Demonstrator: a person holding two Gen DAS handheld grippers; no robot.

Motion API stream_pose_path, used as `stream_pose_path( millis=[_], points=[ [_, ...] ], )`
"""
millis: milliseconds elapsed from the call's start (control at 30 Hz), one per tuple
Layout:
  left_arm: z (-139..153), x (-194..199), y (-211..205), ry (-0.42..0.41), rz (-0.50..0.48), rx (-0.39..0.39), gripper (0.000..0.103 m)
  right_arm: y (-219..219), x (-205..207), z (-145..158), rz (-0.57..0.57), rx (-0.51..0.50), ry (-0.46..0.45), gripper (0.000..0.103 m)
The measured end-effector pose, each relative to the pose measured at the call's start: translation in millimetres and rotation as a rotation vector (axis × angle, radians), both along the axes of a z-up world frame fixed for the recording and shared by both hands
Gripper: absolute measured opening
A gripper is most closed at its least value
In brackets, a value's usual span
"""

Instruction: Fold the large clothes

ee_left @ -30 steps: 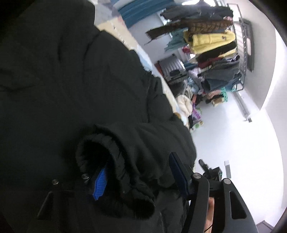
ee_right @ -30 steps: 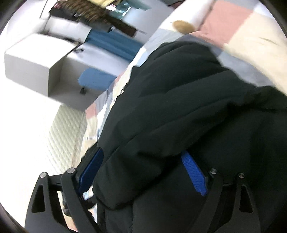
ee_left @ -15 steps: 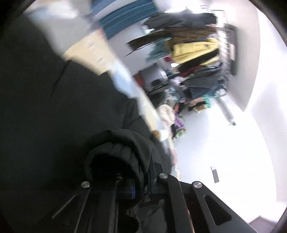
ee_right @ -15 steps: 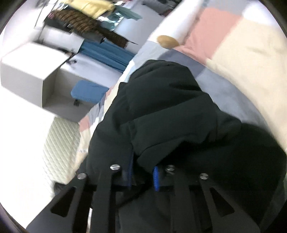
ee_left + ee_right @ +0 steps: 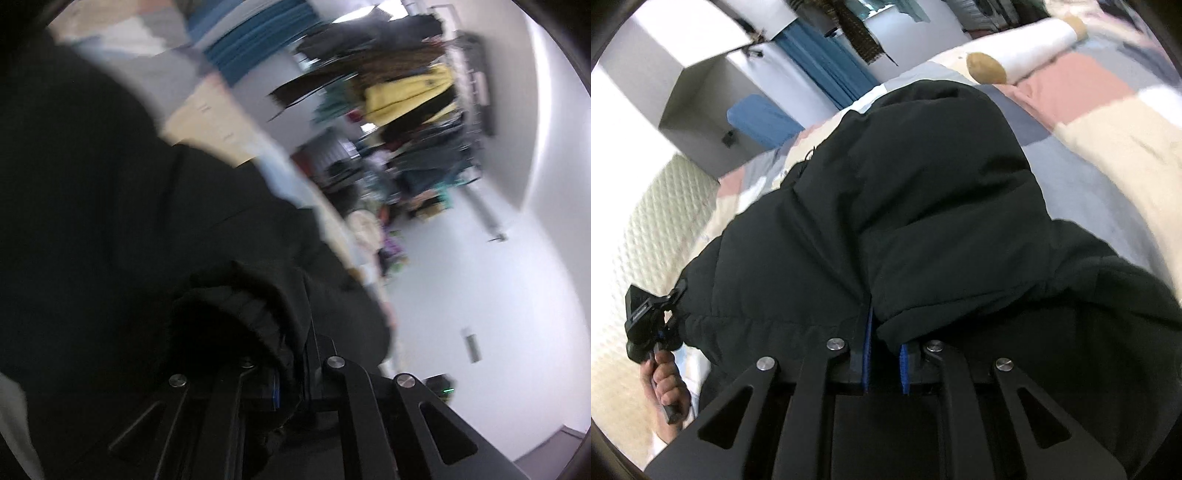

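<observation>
A large black puffer jacket (image 5: 923, 206) lies on a patchwork bed cover (image 5: 1108, 155). My right gripper (image 5: 884, 354) is shut on a fold of the jacket's padded edge, its blue pads close together. In the left wrist view the jacket (image 5: 110, 221) fills the left half. My left gripper (image 5: 284, 384) is shut on the jacket's ribbed cuff (image 5: 240, 306), which bunches over the fingertips and hides them. The left gripper also shows in the right wrist view (image 5: 646, 325), held by a hand at the jacket's left edge.
A clothes rack (image 5: 417, 110) with hanging garments stands across the room, with a pile of clothes on the floor below it. A white bolster pillow (image 5: 1027, 51) lies at the far edge of the bed. A quilted headboard (image 5: 646, 229) is on the left.
Both grippers have closed from wide open onto the jacket, left on the cuff, right on the padded edge. The jacket has been lifted and drawn toward me.
</observation>
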State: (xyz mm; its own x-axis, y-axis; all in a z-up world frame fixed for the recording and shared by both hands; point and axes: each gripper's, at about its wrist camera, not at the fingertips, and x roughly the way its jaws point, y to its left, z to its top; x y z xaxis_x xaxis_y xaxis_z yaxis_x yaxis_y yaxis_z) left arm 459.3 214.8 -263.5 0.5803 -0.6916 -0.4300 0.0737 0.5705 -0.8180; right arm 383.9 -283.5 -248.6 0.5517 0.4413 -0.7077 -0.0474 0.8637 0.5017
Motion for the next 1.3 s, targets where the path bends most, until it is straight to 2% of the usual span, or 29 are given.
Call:
stream_pose_path(
  millis=[100,233,333,367,400,467,500,767,967,1100,1300],
  points=[
    [-8.6,1.1,-4.5,0.041,0.008,0.034,0.007,3.9,0.1,1.1,0.009,-0.038,-0.014,0.012],
    [1.4,-9.3,-12.0,0.021,0.039,0.085,0.008,2.2,-1.6,2.1,-0.002,-0.039,-0.025,0.014],
    [9.3,-25.8,-14.7,0.02,0.075,0.121,0.016,3.1,-10.0,9.4,-0.022,-0.058,-0.036,0.023],
    [12.0,-32.3,-15.1,0.022,0.087,0.132,0.023,2.5,-14.3,12.1,-0.026,-0.06,-0.036,0.026],
    [14.9,-41.4,-16.1,0.028,0.099,0.147,0.037,2.5,-18.2,14.3,-0.026,-0.063,-0.038,0.026],
    [25.2,-58.8,-18.6,0.03,0.132,0.204,0.057,2.2,-24.8,19.9,-0.021,-0.081,-0.045,0.026],
    [30.0,-67.5,-19.2,0.018,0.145,0.229,0.06,2.4,-29.5,24.0,-0.017,-0.091,-0.052,0.026],
    [81.1,-140.8,-39.0,-0.085,0.182,0.438,0.06,3.4,-68.1,69.0,0.006,-0.166,-0.159,0.027],
    [101.0,-195.8,-57.2,-0.126,0.21,0.572,0.06,3.7,-107.6,98.8,0.036,-0.224,-0.265,0.027],
    [112.8,-219.6,-70.4,-0.156,0.224,0.637,0.06,6.1,-133.1,111.6,0.065,-0.279,-0.326,0.027],
    [124.0,-247.2,-88.0,-0.185,0.249,0.705,0.06,5.9,-167.6,123.3,0.103,-0.295,-0.386,0.027]
  ],
)
